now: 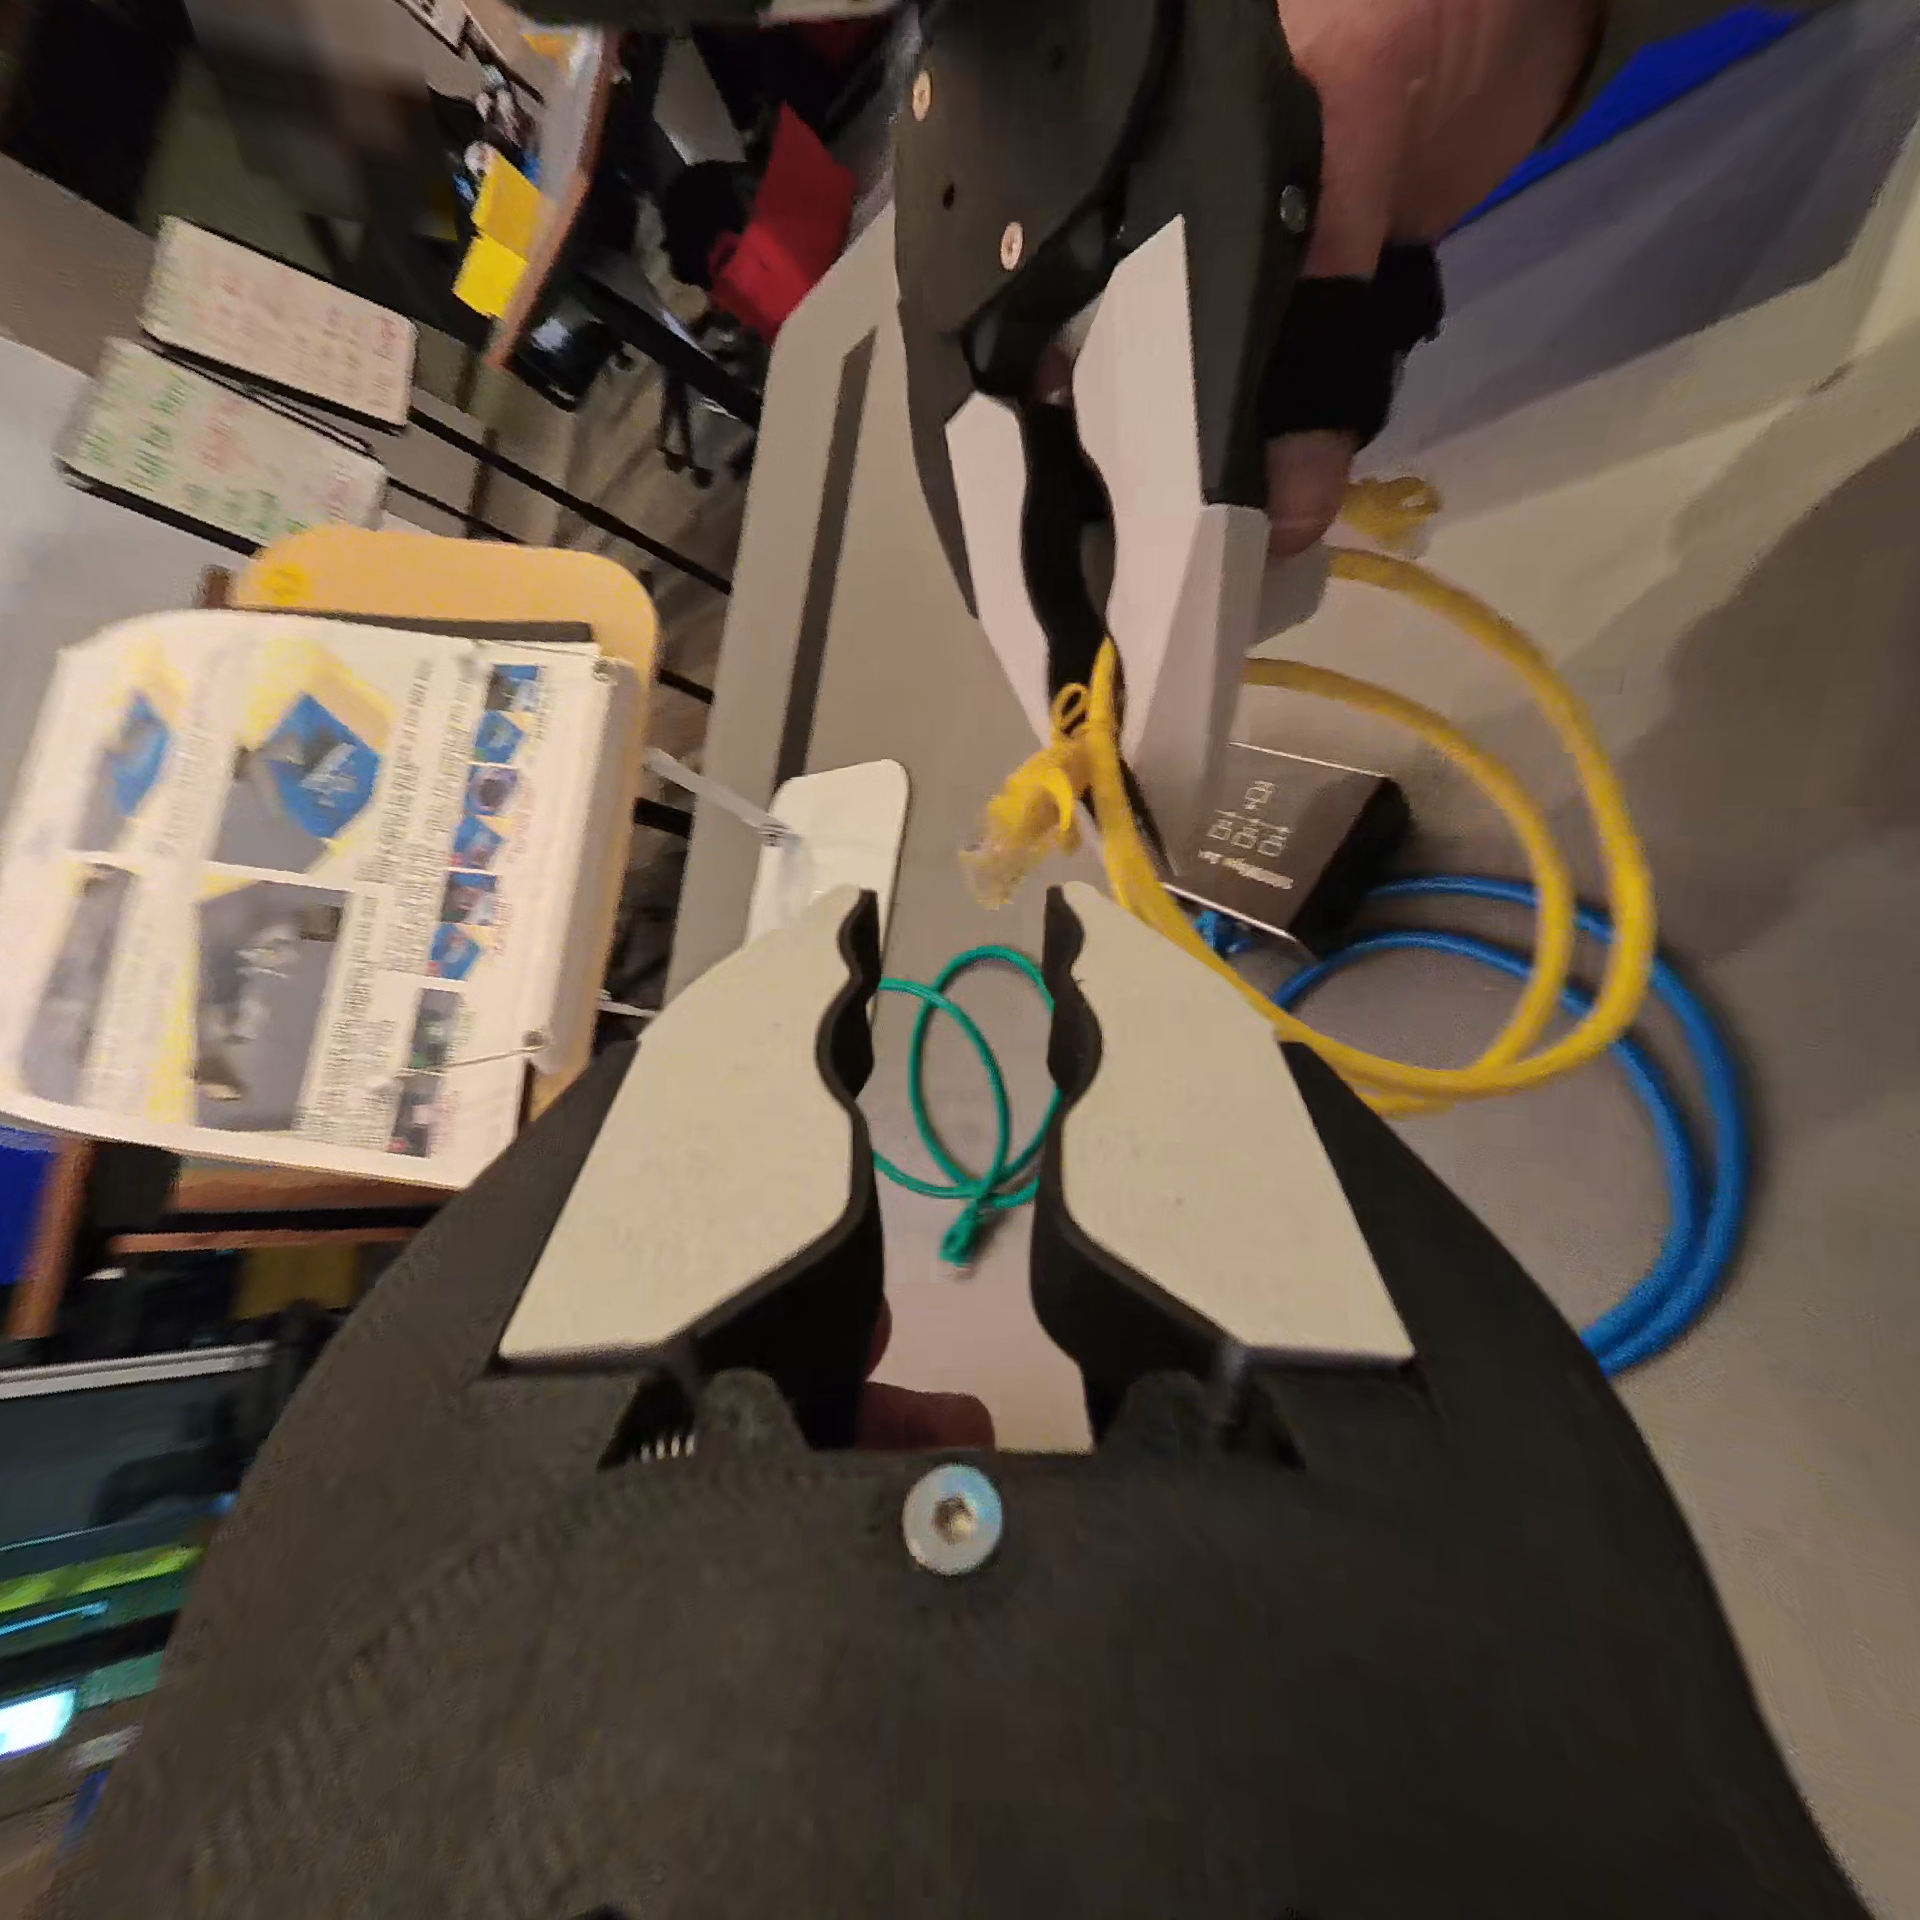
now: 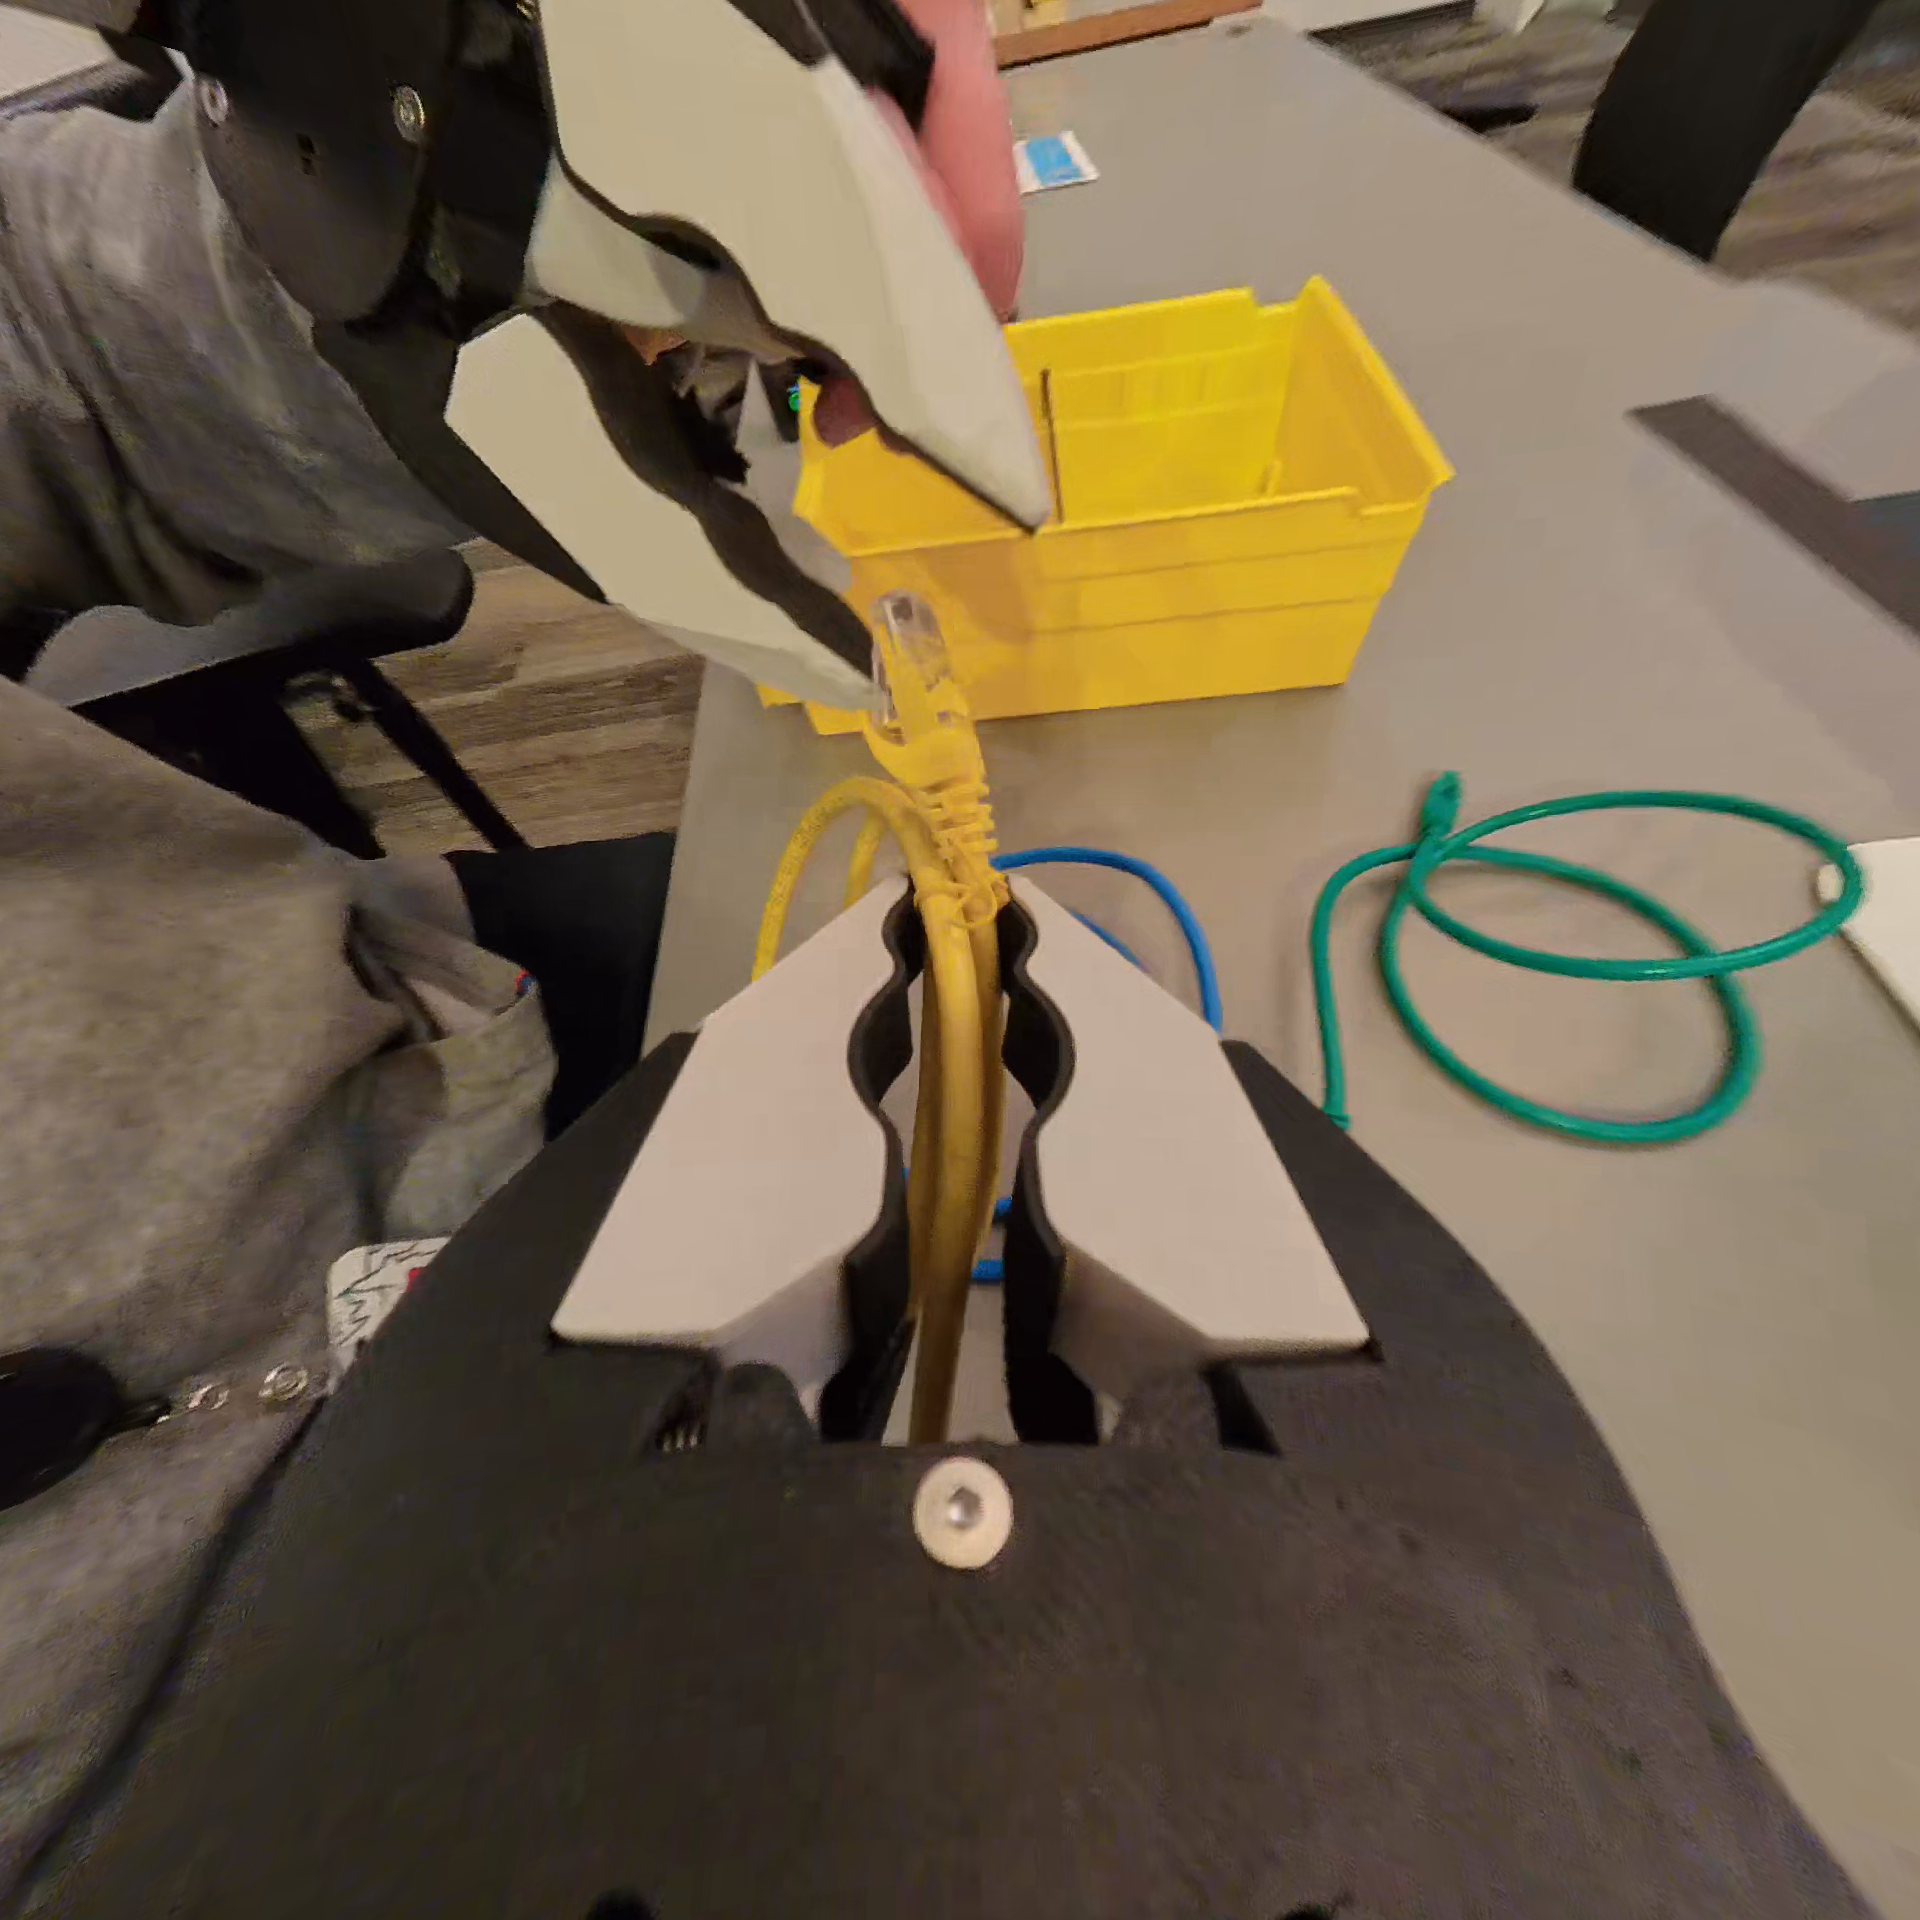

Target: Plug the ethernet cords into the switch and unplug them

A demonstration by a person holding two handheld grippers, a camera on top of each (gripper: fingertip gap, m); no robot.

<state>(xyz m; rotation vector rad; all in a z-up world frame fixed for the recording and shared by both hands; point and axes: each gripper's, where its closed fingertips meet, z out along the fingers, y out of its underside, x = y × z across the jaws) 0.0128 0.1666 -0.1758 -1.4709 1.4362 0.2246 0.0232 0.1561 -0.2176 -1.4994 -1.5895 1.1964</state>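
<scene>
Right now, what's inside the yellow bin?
The yellow bin shows bare yellow inner walls with molded ribs; no cord is visible inside. Its floor and near-left corner are hidden by its front wall and the left gripper.

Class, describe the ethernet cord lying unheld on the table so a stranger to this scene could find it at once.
Start at the grey table and find the yellow bin standing on it. On the bare tabletop just in front of the bin lies the green cord, curled in loose loops. It is thinner than the yellow cord pinched in the right gripper and the blue cord, and nothing holds it.
</scene>
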